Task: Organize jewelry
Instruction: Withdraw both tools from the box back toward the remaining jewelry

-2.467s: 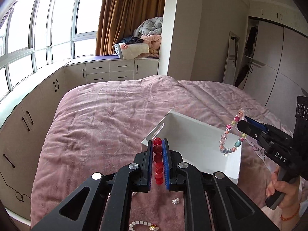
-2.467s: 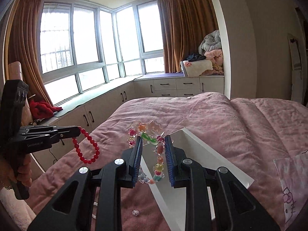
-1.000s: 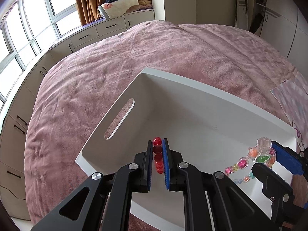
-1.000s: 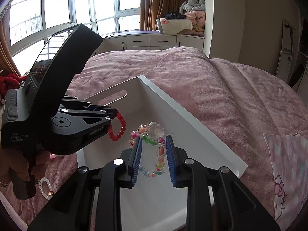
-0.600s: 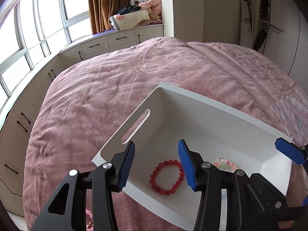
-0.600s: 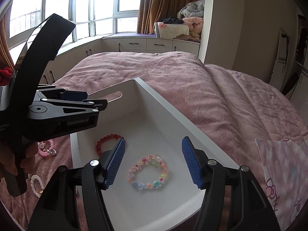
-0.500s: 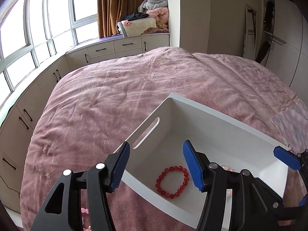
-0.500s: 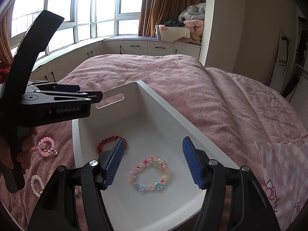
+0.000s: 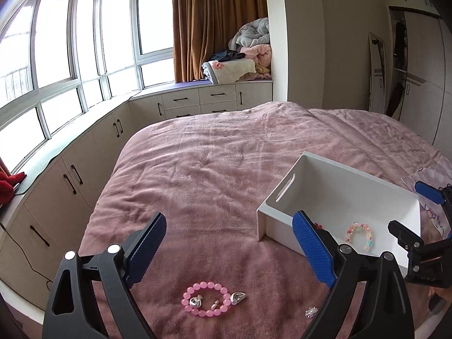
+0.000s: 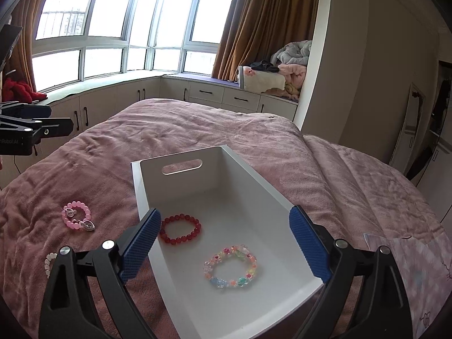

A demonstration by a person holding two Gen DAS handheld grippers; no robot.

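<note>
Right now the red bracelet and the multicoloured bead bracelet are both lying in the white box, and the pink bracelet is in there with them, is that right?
Not quite. The red bracelet and the multicoloured bead bracelet do lie in the white box, but the pink bracelet lies outside it on the pink bedspread, beside the box. The right wrist view shows this.

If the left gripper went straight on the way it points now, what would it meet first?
Probably only the bedspread. The open left gripper tilts down toward bare cover beyond the pink bracelet, with the white bin off to its right. Depth is hard to judge through the fisheye.
</note>
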